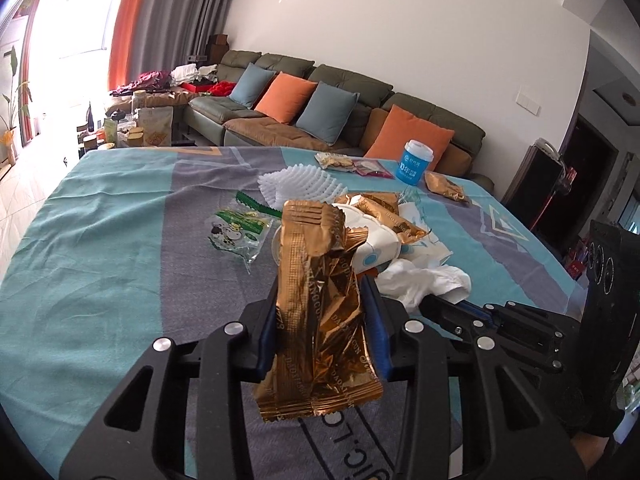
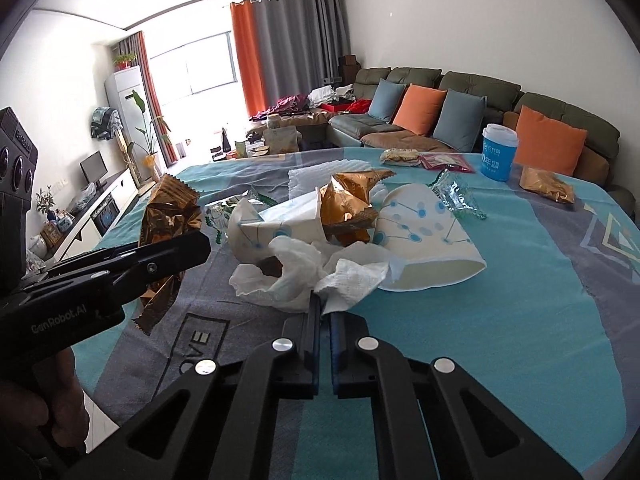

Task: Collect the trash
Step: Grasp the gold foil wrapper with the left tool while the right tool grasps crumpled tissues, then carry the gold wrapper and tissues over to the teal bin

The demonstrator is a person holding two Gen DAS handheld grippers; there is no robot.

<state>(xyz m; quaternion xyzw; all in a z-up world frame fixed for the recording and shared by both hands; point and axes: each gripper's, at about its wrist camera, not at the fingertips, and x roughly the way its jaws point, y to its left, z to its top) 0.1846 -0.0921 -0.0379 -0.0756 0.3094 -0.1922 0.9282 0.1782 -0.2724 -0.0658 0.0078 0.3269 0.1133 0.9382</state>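
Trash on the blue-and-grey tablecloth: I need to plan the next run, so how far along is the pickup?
No bin shows, so nothing looks binned. In hand: left gripper clamps a gold foil wrapper; right gripper pinches white crumpled tissue. Left: paper cups, green-printed clear wrapper, white foam net.

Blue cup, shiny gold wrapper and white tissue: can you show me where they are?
blue cup [image 2: 497,154], right wrist view, on its blue side.
gold wrapper [image 1: 316,312], left wrist view, on its crinkled middle.
white tissue [image 2: 296,276], right wrist view, on its crumpled middle.

Gold foil wrapper [image 1: 320,304], white tissue [image 2: 304,276], blue-dotted white cup [image 2: 424,240], teal-and-grey cloth [image 1: 100,264].
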